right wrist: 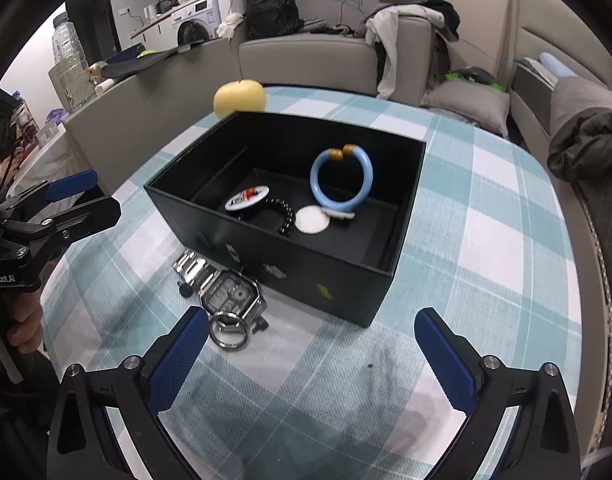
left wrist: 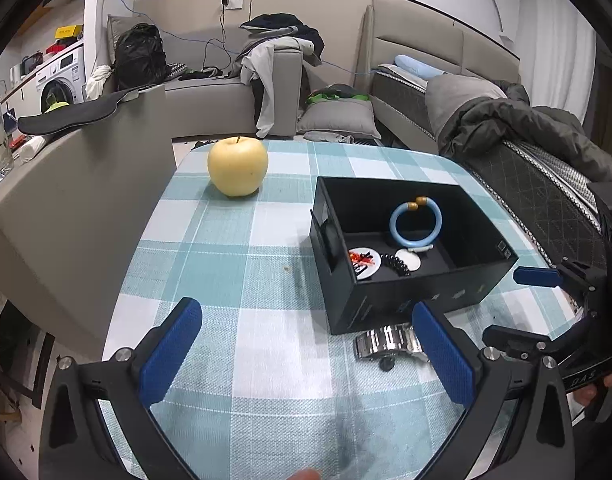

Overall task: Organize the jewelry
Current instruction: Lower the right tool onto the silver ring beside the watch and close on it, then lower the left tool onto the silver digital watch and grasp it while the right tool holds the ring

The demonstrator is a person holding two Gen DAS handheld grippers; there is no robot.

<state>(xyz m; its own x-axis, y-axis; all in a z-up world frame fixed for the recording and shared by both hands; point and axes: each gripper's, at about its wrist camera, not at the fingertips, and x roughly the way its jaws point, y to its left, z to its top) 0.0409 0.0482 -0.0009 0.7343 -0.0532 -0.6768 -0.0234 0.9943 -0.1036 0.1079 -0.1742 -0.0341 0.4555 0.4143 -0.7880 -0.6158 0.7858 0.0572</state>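
A black open box (left wrist: 386,292) (right wrist: 306,268) stands on the checked tablecloth. Inside lie a light blue bangle (left wrist: 414,222) (right wrist: 341,178), a black bead bracelet (left wrist: 394,264) (right wrist: 285,216), a white disc (right wrist: 313,219) and a round badge (left wrist: 362,263) (right wrist: 247,198). A steel watch (left wrist: 386,342) (right wrist: 225,292) lies on the cloth in front of the box, with a metal ring (right wrist: 229,330) beside it. My left gripper (left wrist: 306,348) is open and empty, left of the watch. My right gripper (right wrist: 312,354) is open and empty, just behind the watch and ring.
A yellow apple (left wrist: 237,166) (right wrist: 239,96) sits on the far side of the table (left wrist: 233,264) (right wrist: 486,240). A grey sofa arm (left wrist: 65,184) borders the table's left edge and a bed with dark bedding (left wrist: 538,184) its right.
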